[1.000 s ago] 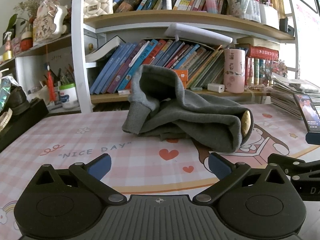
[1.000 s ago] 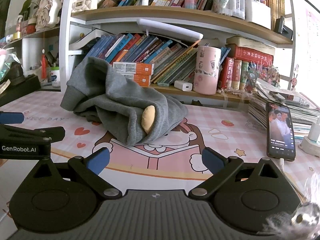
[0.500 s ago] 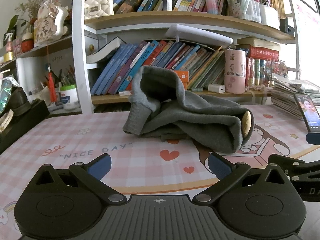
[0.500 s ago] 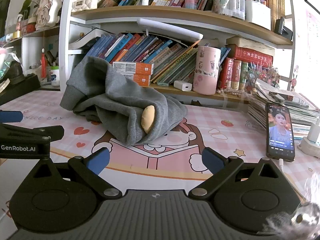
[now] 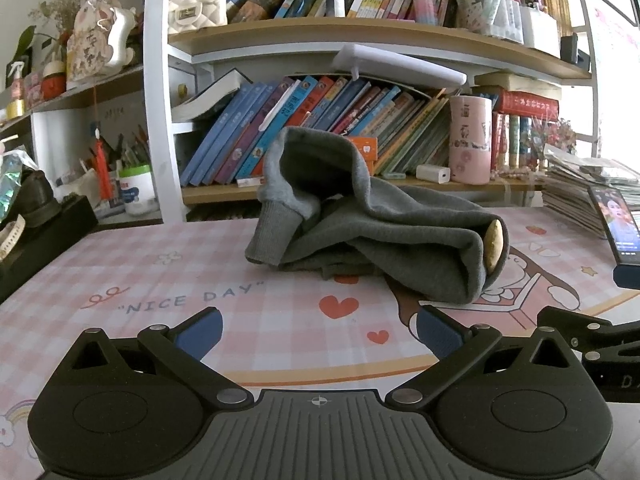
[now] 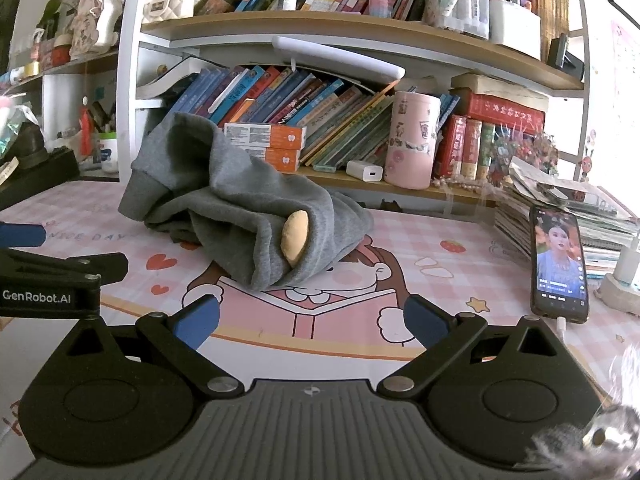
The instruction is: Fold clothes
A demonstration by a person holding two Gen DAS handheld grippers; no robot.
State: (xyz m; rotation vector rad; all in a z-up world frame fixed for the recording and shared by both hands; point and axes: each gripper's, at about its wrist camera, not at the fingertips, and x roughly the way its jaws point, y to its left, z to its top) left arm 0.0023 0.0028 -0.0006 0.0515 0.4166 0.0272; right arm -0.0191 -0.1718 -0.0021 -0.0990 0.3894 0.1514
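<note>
A crumpled grey sweatshirt (image 5: 372,224) lies in a heap on the pink cartoon desk mat (image 5: 168,280), one ribbed cuff (image 5: 272,236) hanging at its left and a tan patch (image 5: 493,245) at its right end. It also shows in the right wrist view (image 6: 244,216). My left gripper (image 5: 318,334) is open and empty, on the near side of the heap and apart from it. My right gripper (image 6: 312,322) is open and empty, also short of the garment. The left gripper's arm (image 6: 52,276) shows at the left of the right wrist view.
A bookshelf (image 5: 360,36) full of books stands right behind the garment. A pink cylinder (image 6: 414,140) and a white charger (image 6: 364,171) sit on its low shelf. A lit phone (image 6: 559,262) and a stack of magazines (image 6: 568,208) lie at the right. A black box (image 5: 36,236) stands at the left.
</note>
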